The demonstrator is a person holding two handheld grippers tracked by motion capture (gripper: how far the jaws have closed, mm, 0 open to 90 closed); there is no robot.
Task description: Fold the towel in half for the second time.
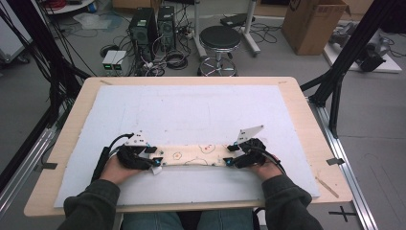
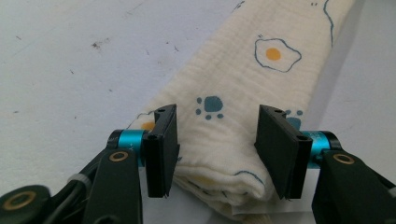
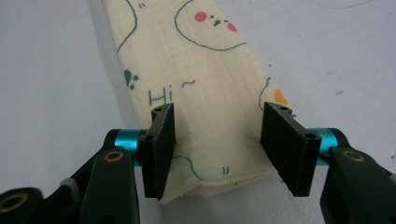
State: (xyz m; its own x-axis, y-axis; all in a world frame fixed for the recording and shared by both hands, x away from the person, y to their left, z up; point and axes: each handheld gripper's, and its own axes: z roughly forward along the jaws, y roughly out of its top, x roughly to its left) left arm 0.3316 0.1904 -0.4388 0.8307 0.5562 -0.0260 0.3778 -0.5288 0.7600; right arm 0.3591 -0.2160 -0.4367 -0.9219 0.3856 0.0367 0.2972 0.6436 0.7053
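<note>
The cloth's (image 2: 243, 93) far end is cut off by the frame.

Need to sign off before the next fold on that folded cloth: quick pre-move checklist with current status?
1. Left gripper open, jaws either side of the cloth end: ok.
2. Right gripper open, jaws straddling the other end: ok.
3. Cloth lies as one long folded strip between both grippers: ok.
4. Strip rests fully on the white mat: ok.
5. Layers aligned at the right end: not ok, one corner sticks out below.
6. Pads touching fabric: cannot tell.
</note>
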